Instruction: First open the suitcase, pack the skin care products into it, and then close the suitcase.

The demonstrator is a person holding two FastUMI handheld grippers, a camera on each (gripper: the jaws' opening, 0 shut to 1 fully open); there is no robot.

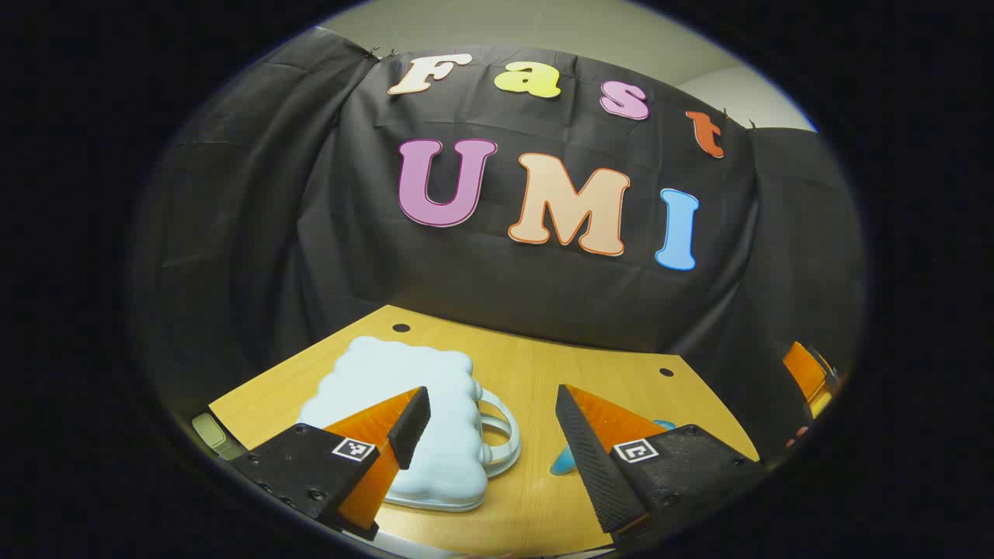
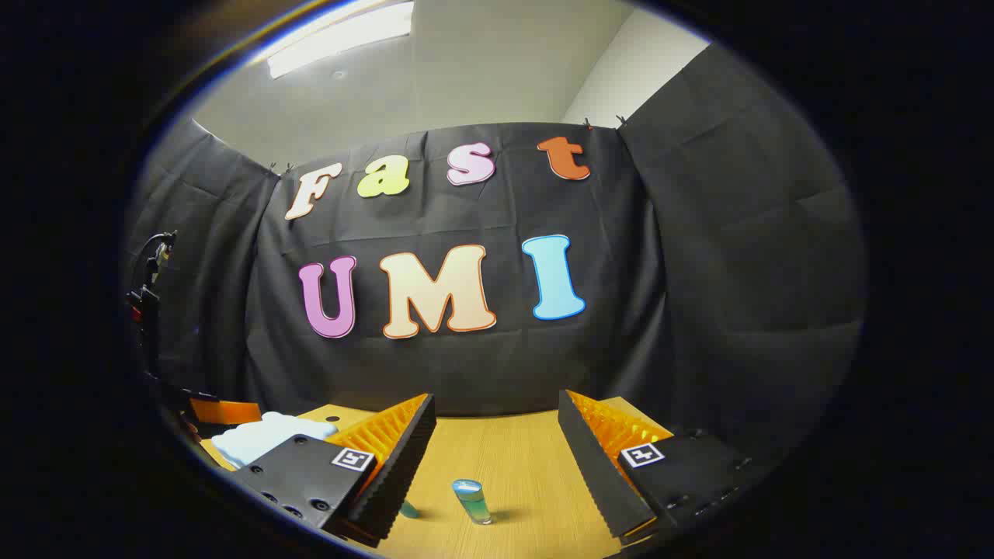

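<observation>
The left gripper (image 1: 493, 423) hovers over the table (image 1: 536, 365), fingers spread wide and holding nothing. The closed pale blue suitcase (image 1: 404, 396) lies just beyond its left finger, handle (image 1: 501, 439) pointing into the gap. The right gripper (image 2: 495, 435) is likewise wide open and empty; a small skin care bottle (image 2: 472, 501) stands upright between its fingers, slightly ahead.

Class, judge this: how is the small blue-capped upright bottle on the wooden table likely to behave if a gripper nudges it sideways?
The small blue-capped bottle stands upright, tall for its narrow base, so a high nudge would probably tip it. Its rounded body suggests it may then roll on the smooth wooden table. It looks small, so likely light.
</observation>
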